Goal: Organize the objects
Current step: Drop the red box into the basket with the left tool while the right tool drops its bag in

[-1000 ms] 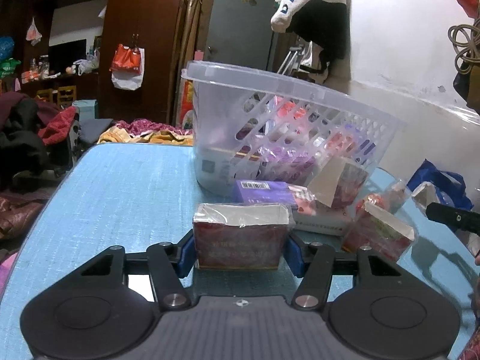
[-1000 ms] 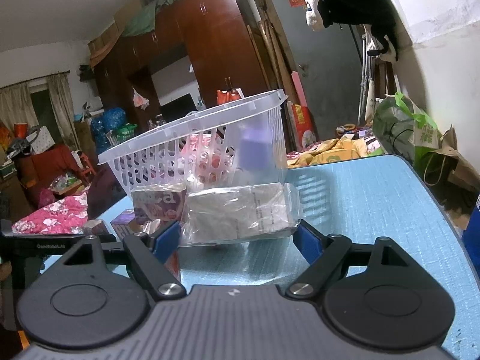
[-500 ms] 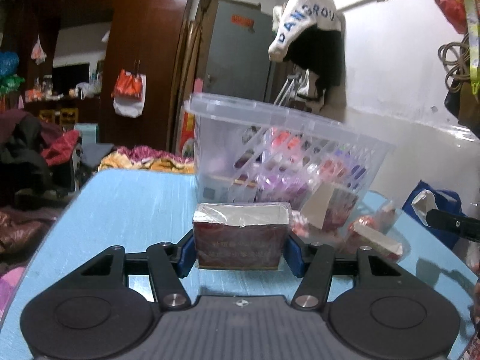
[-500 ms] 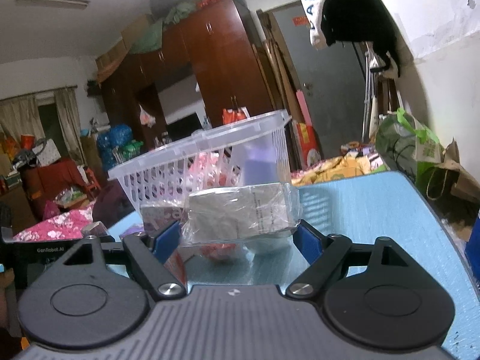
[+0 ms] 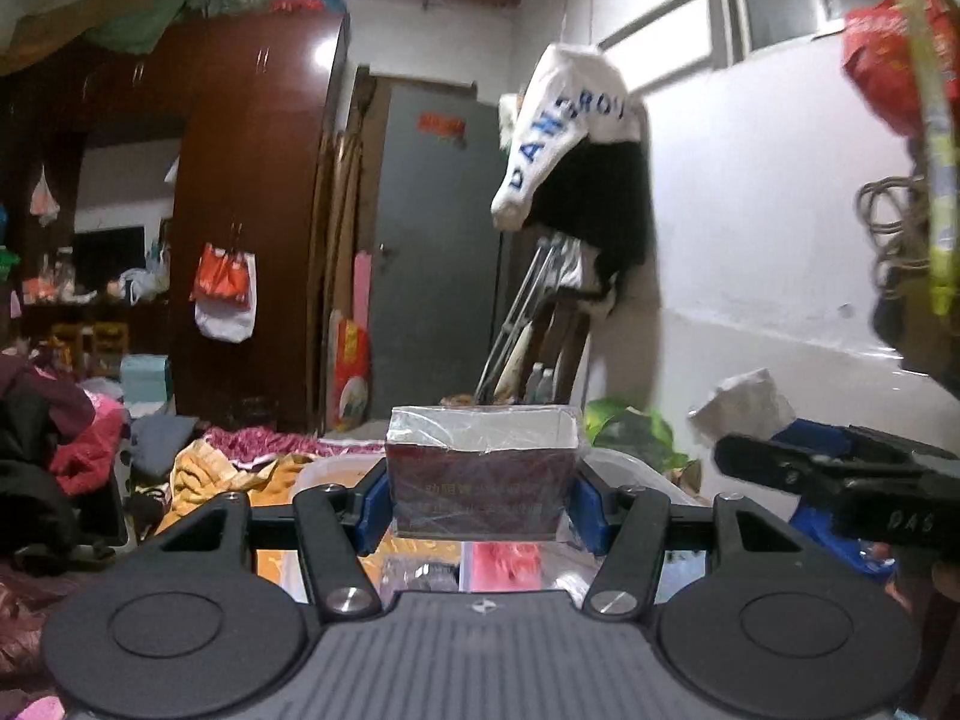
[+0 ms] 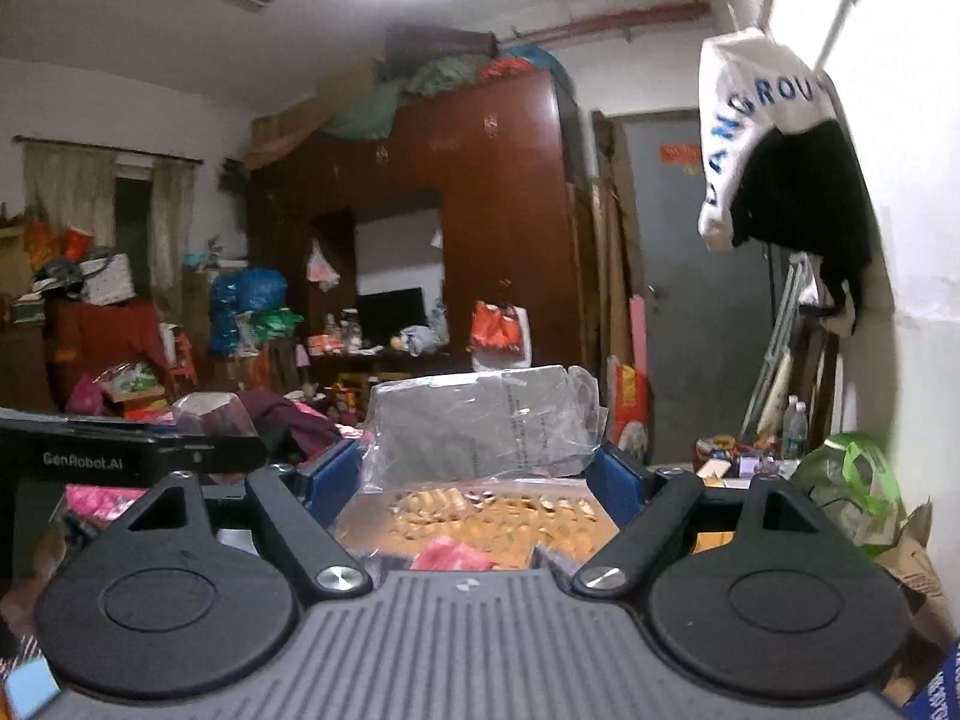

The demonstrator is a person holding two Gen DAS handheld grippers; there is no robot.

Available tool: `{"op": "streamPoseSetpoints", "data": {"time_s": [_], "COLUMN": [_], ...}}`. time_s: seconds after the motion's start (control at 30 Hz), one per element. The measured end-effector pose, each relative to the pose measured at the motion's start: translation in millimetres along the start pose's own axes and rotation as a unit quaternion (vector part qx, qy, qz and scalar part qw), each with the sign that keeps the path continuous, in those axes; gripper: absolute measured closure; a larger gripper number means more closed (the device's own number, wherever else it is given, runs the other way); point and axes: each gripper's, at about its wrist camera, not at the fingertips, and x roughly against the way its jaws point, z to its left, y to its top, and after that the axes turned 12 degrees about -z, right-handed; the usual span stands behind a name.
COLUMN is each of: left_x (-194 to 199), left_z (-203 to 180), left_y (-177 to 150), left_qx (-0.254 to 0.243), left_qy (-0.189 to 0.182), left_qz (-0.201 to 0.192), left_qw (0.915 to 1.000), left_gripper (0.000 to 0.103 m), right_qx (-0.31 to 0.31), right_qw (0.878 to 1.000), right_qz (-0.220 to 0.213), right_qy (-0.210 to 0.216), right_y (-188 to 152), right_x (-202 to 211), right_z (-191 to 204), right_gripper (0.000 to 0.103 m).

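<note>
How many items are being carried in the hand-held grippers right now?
2: a dark red box clamped in the left hand-held gripper, and a clear-wrapped grey packet in the right hand-held gripper.

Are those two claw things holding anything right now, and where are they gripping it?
Yes. The left gripper clamps a dark red box by its two short ends. The right gripper holds a grey plastic-wrapped packet by its side edges.

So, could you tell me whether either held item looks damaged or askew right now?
The dark red box in the left gripper sits level, its foil top torn open. The clear-wrapped grey packet in the right gripper tilts slightly, its wrapper crumpled and loose. Nothing is spilling.
</note>
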Motion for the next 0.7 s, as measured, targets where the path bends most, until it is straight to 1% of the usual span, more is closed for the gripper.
{"op": "streamPoseSetpoints", "data": {"time_s": [0.07,0.1,0.13,0.17,0.2,0.23,0.27,0.33,0.37,0.43,0.47,0.5,0.57,0.63,0.7], "left_x": [-21,-28,-37,-41,-41,-35,-27,1,19,47,55,57,54,46,39], "left_z": [0,1,2,2,2,2,4,5,6,9,10,12,17,21,24], "left_y": [-2,-4,-8,-12,-15,-19,-22,-29,-35,-51,-62,-72,-92,-106,-113], "left_qx": [0.004,0.007,0.006,0.006,0.007,0.007,0.006,0.002,0.0,0.0,-0.003,-0.004,0.002,0.012,0.012], "left_qy": [0.01,0.009,0.01,0.016,0.021,0.018,0.008,0.0,0.001,0.0,-0.001,0.002,0.004,0.007,0.013], "left_qz": [0.016,0.025,0.039,0.049,0.056,0.056,0.049,0.036,0.029,0.015,0.02,0.035,0.069,0.092,0.108], "left_qw": [0.9998,0.9996,0.9992,0.9986,0.9982,0.9983,0.9988,0.9993,0.9996,0.9999,0.9998,0.9994,0.9976,0.9957,0.994], "left_gripper": [0.04,0.034,0.03,0.03,0.03,0.03,0.03,0.029,0.025,0.011,0.011,0.011,0.011,0.011,0.011], "right_qx": [0.008,0.008,0.008,0.009,0.008,0.002,-0.006,-0.019,-0.023,-0.021,-0.023,-0.028,-0.041,-0.05,-0.055], "right_qw": [1.0,1.0,0.999,0.999,0.999,0.999,0.999,0.999,0.999,0.998,0.997,0.996,0.992,0.988,0.986], "right_qz": [0.011,0.02,0.036,0.043,0.042,0.04,0.038,0.041,0.042,0.056,0.069,0.083,0.119,0.145,0.157], "right_qy": [-0.001,-0.003,-0.001,-0.006,-0.017,-0.021,-0.014,-0.011,-0.013,-0.02,-0.023,-0.025,-0.027,-0.023,-0.012], "right_y": [-5,-9,-12,-15,-16,-18,-20,-25,-31,-47,-56,-65,-83,-92,-97], "right_x": [-19,-22,-27,-27,-21,-13,-3,23,37,60,66,69,67,56,48], "right_z": [-1,-2,-4,-6,-7,-10,-13,-20,-24,-32,-37,-43,-52,-54,-51], "right_gripper": [0.014,0.01,0.001,0.001,0.001,0.0,0.0,0.0,0.0,0.0,0.004,0.007,0.024,0.028,0.029]}}
